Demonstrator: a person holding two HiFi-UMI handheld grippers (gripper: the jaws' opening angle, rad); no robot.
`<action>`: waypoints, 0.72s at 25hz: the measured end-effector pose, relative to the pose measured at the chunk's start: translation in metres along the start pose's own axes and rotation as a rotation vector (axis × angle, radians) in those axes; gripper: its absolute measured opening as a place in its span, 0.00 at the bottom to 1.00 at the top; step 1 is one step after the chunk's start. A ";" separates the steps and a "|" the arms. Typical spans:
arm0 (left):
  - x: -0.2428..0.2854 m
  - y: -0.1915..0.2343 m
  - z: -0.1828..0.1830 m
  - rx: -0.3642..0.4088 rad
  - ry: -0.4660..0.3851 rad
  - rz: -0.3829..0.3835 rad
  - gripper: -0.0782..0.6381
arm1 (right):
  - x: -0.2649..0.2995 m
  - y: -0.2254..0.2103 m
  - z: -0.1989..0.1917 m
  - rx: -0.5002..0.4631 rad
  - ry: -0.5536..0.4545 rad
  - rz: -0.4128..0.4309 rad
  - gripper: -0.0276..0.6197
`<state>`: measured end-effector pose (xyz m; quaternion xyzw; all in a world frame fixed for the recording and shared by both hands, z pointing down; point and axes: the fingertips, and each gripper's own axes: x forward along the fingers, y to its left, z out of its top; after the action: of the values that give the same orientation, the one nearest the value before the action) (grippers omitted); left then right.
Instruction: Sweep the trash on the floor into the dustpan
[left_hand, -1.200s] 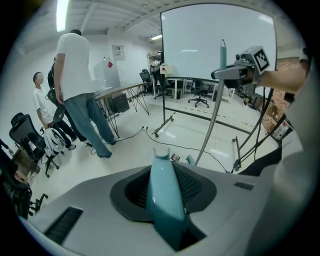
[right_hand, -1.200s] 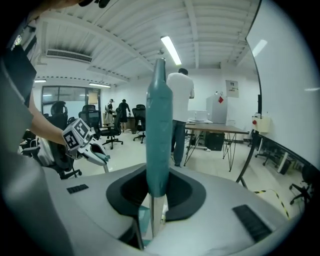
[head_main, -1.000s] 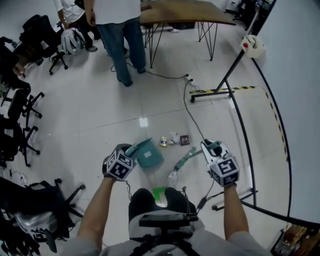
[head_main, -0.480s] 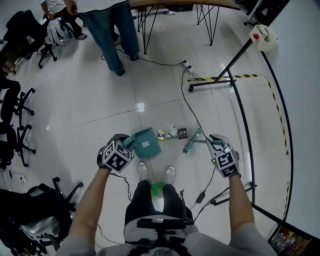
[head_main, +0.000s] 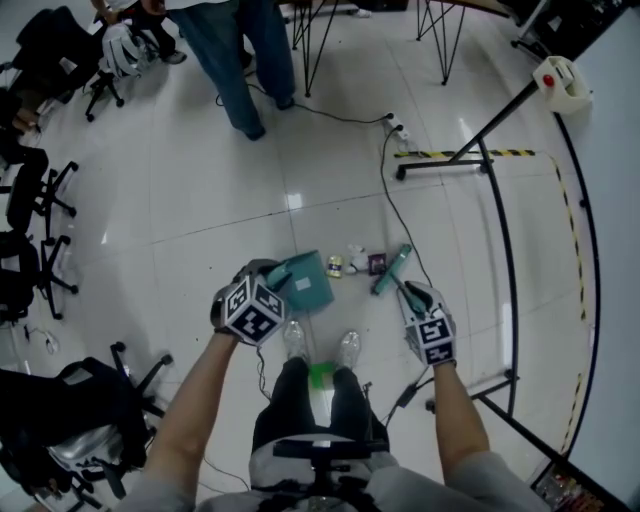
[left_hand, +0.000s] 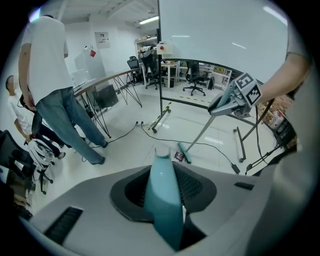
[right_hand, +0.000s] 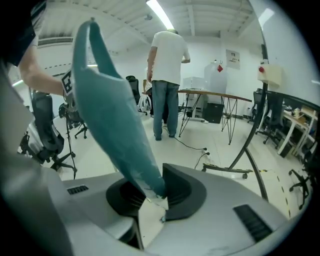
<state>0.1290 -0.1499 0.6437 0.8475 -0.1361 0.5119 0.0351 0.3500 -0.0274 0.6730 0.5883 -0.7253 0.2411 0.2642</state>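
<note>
Left of the trash, a teal dustpan rests low over the white floor. My left gripper is shut on its teal handle. The trash lies in a short row: a small can, a white scrap and a dark wrapper. Just right of that row sits the teal broom head, also seen as the broom head in the left gripper view. My right gripper is shut on the broom's teal handle, which fills the right gripper view.
A person in jeans stands at the far side. Office chairs line the left. A black cable runs from a power strip toward the trash. A stand with a striped base and a black rail are at the right. My shoes are behind the dustpan.
My right gripper has sunk, and the broom head has swung from near my feet out to the right of the trash. My left gripper has shifted a little with the dustpan.
</note>
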 end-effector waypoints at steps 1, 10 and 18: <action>0.000 0.001 0.000 0.000 -0.001 0.001 0.27 | 0.003 0.002 0.004 0.014 -0.012 0.003 0.14; 0.002 -0.005 0.004 0.007 -0.009 0.011 0.27 | 0.032 0.058 0.053 0.028 -0.124 0.122 0.14; 0.002 -0.008 0.000 0.005 -0.013 0.015 0.27 | 0.047 0.137 0.094 -0.006 -0.207 0.311 0.13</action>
<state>0.1315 -0.1426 0.6459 0.8498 -0.1413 0.5070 0.0282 0.1984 -0.0973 0.6291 0.4899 -0.8314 0.2151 0.1497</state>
